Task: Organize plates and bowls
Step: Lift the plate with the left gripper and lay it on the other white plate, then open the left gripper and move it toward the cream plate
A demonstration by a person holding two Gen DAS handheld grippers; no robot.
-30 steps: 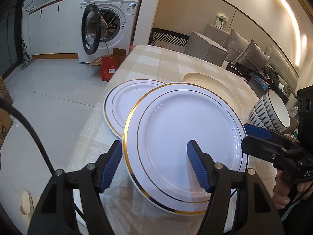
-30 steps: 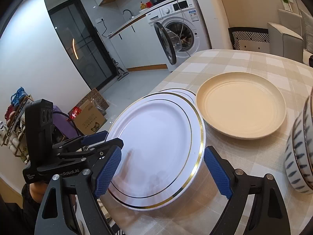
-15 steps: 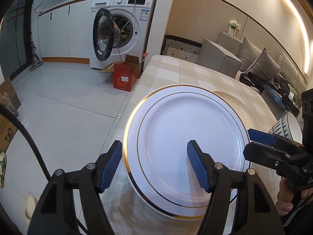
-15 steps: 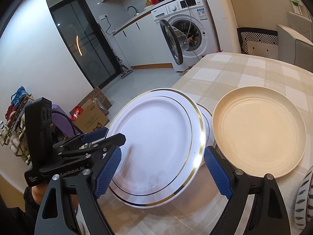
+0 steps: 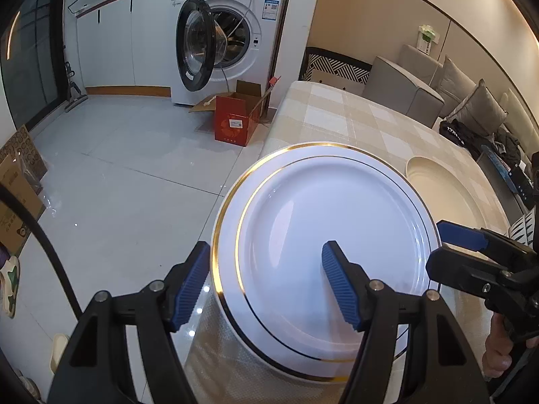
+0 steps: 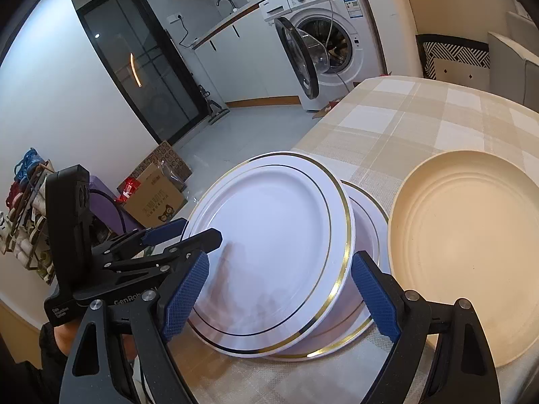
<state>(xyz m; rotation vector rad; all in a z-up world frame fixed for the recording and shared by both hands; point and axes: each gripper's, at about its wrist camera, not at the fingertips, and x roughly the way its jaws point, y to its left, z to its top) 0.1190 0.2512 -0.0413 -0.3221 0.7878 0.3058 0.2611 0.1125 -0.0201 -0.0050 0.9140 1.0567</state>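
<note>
While your left gripper and right gripper both stand with their jaws apart, neither pair of pads squeezing anything, they flank the upper gold-rimmed plate at its opposite edges, and it seems to ride between the two tools rather than in a true pinch; exactly how it is borne you cannot tell from these views. You are, by my reading, in the stacking step: that plate sits tilted, its left side raised, over the lower gold-rimmed plate, which lies on the checked table and peeks out on the right. The overlap is large but not centred, so your next move calls for a small shift to the right, a levelling of the tilt, and a gentle lowering until the two gold rims line up, and only then for drawing both tools outward. Just beyond, the cream plate lies close beside the pair, so mind its rim as you settle; the striped bowl shows only an edge further off
</note>
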